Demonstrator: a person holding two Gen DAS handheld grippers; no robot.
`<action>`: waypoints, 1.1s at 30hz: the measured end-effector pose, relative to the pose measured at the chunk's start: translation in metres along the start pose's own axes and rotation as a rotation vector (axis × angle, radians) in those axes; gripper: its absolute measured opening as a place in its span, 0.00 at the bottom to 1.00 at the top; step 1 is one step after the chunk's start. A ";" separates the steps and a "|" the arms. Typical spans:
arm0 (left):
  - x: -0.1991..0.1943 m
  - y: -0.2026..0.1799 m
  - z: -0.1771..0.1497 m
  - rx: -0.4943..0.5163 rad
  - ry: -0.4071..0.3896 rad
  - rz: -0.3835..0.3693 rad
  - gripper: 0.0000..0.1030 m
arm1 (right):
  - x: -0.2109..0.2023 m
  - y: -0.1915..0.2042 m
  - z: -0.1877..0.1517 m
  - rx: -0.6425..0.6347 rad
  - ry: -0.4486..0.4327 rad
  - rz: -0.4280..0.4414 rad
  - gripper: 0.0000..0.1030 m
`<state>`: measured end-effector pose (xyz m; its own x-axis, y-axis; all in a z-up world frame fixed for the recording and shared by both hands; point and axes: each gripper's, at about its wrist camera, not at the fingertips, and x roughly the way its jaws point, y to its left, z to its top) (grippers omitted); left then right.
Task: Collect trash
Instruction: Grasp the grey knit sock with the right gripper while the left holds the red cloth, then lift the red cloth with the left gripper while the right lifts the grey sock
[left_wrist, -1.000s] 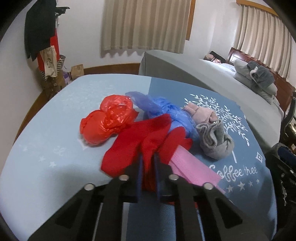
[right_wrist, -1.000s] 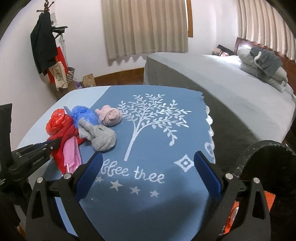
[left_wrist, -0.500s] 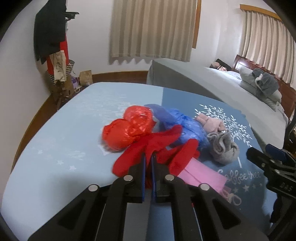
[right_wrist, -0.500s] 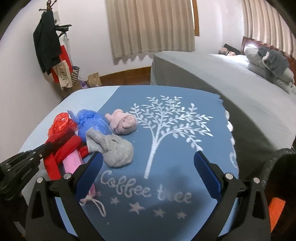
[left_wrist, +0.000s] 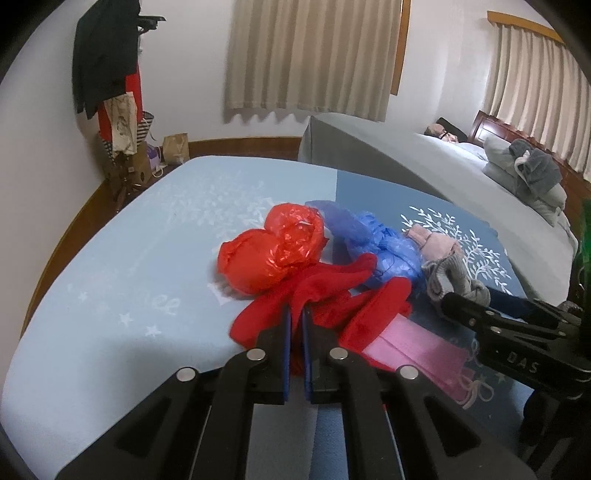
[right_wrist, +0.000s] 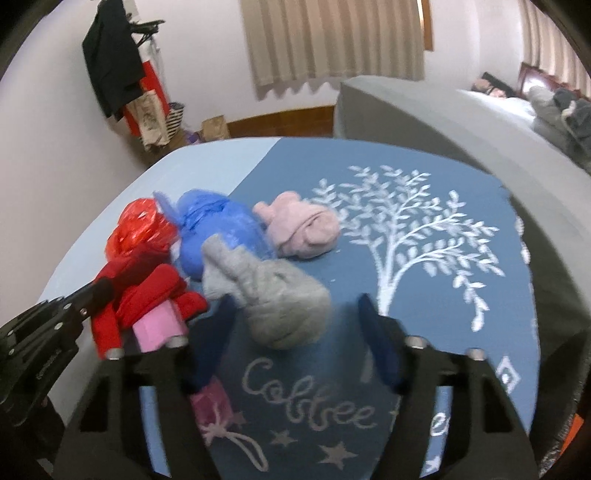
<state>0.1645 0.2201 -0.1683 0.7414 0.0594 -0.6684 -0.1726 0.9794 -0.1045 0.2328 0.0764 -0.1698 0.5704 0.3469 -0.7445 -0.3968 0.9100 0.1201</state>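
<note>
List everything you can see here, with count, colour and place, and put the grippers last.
Red bag: 1, red plastic, left of the pile.
Blue bag: 1, blue plastic, right of the red bag.
Red cloth: 1, red, front of the pile.
Pink mask: 1, pink, partly under the red cloth.
Pink sock ball: 1, pale pink, by the tree print.
Grey sock ball: 1, grey, in front of the blue bag.
Tablecloth: 1, two blues, on the table.
Bed: 1, grey cover, behind.
Left gripper: shut on the red cloth.
Right gripper: jaws just closing around the grey sock ball, pads not yet pressing.
</note>
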 end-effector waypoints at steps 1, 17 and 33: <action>0.000 -0.001 0.000 0.002 0.000 0.000 0.05 | 0.000 0.001 0.000 -0.004 0.006 0.019 0.42; -0.010 -0.020 -0.009 0.060 0.015 -0.037 0.59 | -0.046 -0.029 -0.033 0.066 -0.033 -0.021 0.37; -0.006 -0.012 -0.006 0.004 0.030 -0.034 0.07 | -0.064 -0.028 -0.045 0.045 -0.037 -0.033 0.37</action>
<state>0.1585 0.2068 -0.1672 0.7271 0.0200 -0.6862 -0.1449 0.9815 -0.1249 0.1747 0.0183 -0.1550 0.6094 0.3239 -0.7237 -0.3453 0.9301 0.1255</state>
